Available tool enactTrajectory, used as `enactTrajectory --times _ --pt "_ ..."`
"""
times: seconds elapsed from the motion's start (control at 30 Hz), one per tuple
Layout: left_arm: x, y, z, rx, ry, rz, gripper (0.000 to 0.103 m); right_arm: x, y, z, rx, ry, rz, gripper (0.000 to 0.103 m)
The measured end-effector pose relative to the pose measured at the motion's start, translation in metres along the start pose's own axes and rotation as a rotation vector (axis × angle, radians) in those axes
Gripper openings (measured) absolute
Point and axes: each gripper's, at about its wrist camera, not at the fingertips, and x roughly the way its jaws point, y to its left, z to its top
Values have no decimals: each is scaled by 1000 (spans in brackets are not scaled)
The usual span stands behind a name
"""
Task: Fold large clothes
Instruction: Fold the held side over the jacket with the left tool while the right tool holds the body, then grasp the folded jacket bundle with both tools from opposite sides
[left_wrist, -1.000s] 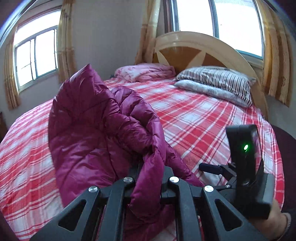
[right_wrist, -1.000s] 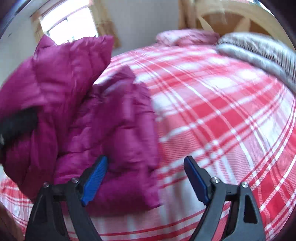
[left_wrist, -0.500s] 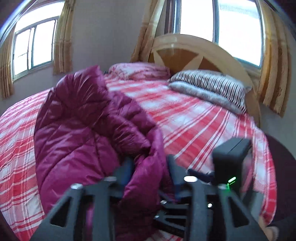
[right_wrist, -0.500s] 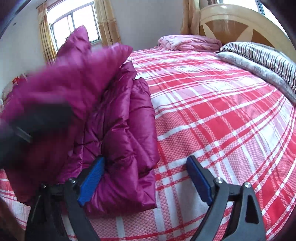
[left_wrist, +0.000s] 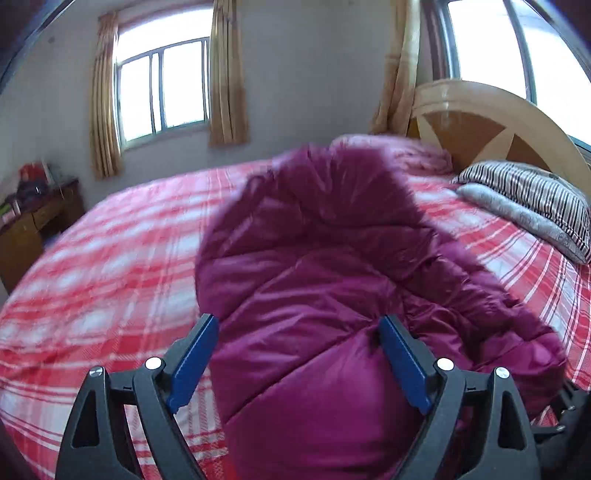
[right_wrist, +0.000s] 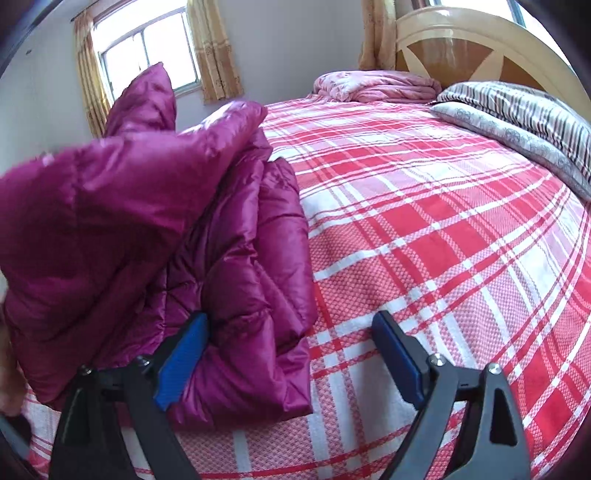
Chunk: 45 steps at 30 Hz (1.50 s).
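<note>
We saw magenta puffer jacket bunched on red plaid bedspread, near foot edge. Left gripper stood spread wide, jacket bulging between blue pads. Right gripper likewise agape, left pad touching jacket hem, holding nothing.

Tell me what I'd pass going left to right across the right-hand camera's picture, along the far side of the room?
Window → yellow curtain → folded pink blanket → wooden headboard → striped pillow.
</note>
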Motion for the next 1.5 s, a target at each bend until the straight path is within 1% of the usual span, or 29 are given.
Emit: enactTrajectory --times 0.1,0.17,0.3,0.37,0.4,0.43,0.47,0.5,0.53,0.57,0.63,0.67,0.73,0.77,0.8,0.83,0.9,0.97,1.0,1.07,1.1,1.17,1.2,1.23,1.27,1.3,1.33,1.43,1.5 --pt "13 -5 -2 -11 22 -30 89 -11 -8 4 47 -54 -15 89" --pt "16 -15 -1 29 35 -52 89 -21 -11 8 61 -96 -25 88" --pt "22 -32 -3 105 40 -67 89 -46 -13 23 74 -198 -43 87" --pt "22 -39 -6 132 24 -69 89 -53 -16 37 96 -225 -22 85" --pt "21 -40 -7 138 14 -72 89 -52 -16 46 92 -215 4 85" --pt "20 -39 -7 133 8 -75 89 -47 -12 55 82 -194 43 79" --pt "20 -37 -7 121 7 -78 89 -43 -10 62 71 -177 89 65" --pt "18 -34 -5 105 5 -81 89 -38 -4 68 52 -159 127 60" --pt "15 -29 -4 89 0 -84 89 -30 6 74 7 -133 146 55" --pt "9 -22 -3 66 -16 -85 89 -23 13 76 -28 -102 142 46" --pt "-3 -7 0 15 -57 -64 89 -10 19 73 -51 -38 167 31" --pt "-6 0 4 -5 -70 -45 89 -4 21 68 -73 -9 157 31" --pt "-9 20 13 -60 -104 24 89 1 22 56 -108 14 125 31" --pt "-4 30 17 -78 -100 66 89 3 20 52 -117 25 113 31" --pt "4 34 18 -82 -76 92 89 5 18 48 -121 45 102 31" --pt "14 40 18 -81 -38 103 89 5 16 48 -117 55 103 31" --pt "38 43 12 -60 38 73 89 -4 13 52 -100 38 105 31" --pt "44 38 6 -31 33 93 89 -19 15 64 -79 -21 113 32" --pt "43 34 5 -20 21 92 89 -23 17 72 -71 -43 123 37" --pt "39 25 4 6 5 86 89 -23 25 86 -66 -61 136 79" --pt "39 21 5 22 0 87 89 -20 32 98 -71 -73 146 82" --pt "38 13 9 51 -13 93 89 -8 45 112 -100 -58 144 81" --pt "37 11 10 63 -15 88 89 4 51 117 -119 -11 154 77" --pt "36 10 12 71 -16 84 89 20 54 121 -119 38 172 61" --pt "35 9 12 76 -16 82 89 31 55 123 -118 61 167 40" --pt "33 10 14 74 -18 78 89 42 55 121 -130 96 167 32" --pt "31 12 16 68 -24 78 89 43 54 116 -134 103 170 19" --pt "29 13 22 59 -49 91 89 39 38 102 -95 80 158 17" --pt "41 9 21 81 -4 76 89 48 22 91 -44 101 154 18"
